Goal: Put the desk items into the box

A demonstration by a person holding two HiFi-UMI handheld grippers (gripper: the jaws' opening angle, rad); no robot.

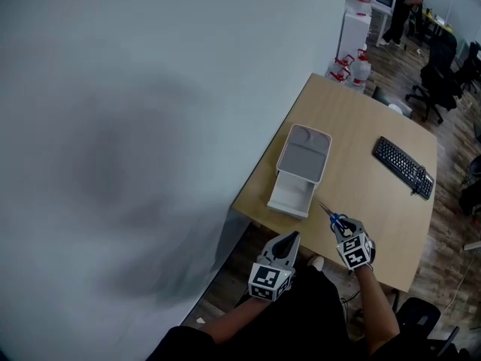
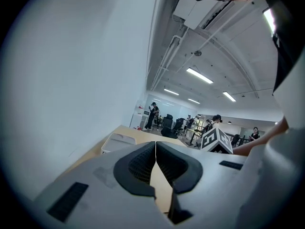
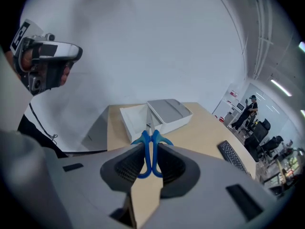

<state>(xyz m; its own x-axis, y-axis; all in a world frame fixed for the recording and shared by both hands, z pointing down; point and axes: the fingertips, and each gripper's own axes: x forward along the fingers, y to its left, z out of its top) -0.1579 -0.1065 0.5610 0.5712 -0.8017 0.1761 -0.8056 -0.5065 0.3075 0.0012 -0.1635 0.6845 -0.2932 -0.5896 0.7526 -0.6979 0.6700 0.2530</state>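
Note:
A pair of blue-handled scissors (image 3: 150, 149) is clamped by its handles in my right gripper (image 3: 150, 162), blades pointing toward the white box (image 3: 132, 120). In the head view the right gripper (image 1: 344, 229) hovers over the desk's near edge, just right of the open box (image 1: 291, 195), with the scissors (image 1: 331, 216) sticking out toward it. The box's grey lid (image 1: 304, 152) lies behind it, overlapping its far end. My left gripper (image 1: 286, 245) hangs off the desk's front edge, below the box, shut with nothing in it. Its closed pads (image 2: 143, 161) fill the left gripper view.
A black keyboard (image 1: 403, 167) lies at the desk's right side. A pale wall runs along the desk's left edge (image 1: 259, 168). Office chairs (image 1: 440, 74) and a person (image 1: 398, 10) are far behind. The right gripper's marker cube (image 2: 217, 141) shows in the left gripper view.

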